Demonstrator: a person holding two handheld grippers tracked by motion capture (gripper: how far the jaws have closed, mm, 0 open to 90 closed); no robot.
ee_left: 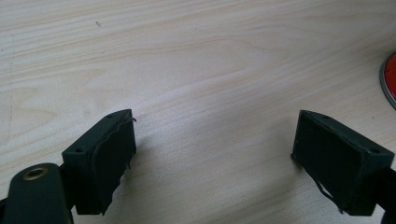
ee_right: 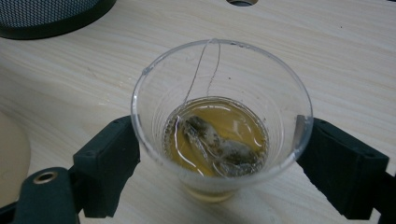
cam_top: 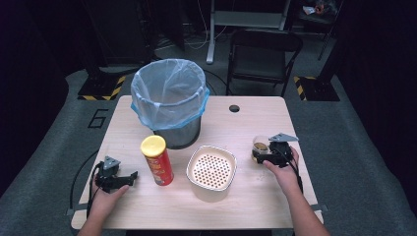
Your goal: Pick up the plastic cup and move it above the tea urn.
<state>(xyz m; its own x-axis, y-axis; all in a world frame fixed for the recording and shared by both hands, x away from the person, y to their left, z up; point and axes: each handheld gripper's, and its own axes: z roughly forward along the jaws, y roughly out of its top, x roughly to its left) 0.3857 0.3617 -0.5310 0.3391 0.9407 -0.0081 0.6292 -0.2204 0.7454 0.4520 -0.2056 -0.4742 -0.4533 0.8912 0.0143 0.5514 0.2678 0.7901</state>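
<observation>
A clear plastic cup (cam_top: 260,145) stands at the table's right side, with my right gripper (cam_top: 259,153) shut on it. In the right gripper view the jaws of the right gripper (ee_right: 219,154) press both walls of the cup (ee_right: 219,74), which holds a little amber tea and a wet teabag (ee_right: 219,147) whose string runs up over the rim. My left gripper (cam_top: 129,177) rests open on the table at the left, pointing at a red can with a yellow lid (cam_top: 157,160). Bare wood lies between the jaws of the left gripper (ee_left: 215,149), and the can's red edge (ee_left: 390,79) shows far right.
A cream perforated strainer bowl (cam_top: 211,167) sits mid-table between the can and the cup. Behind it stands a mesh bin with a blue-rimmed bag liner (cam_top: 169,98). A cable hole (cam_top: 234,108) marks the table's far side. A black folding chair (cam_top: 263,54) stands beyond the table.
</observation>
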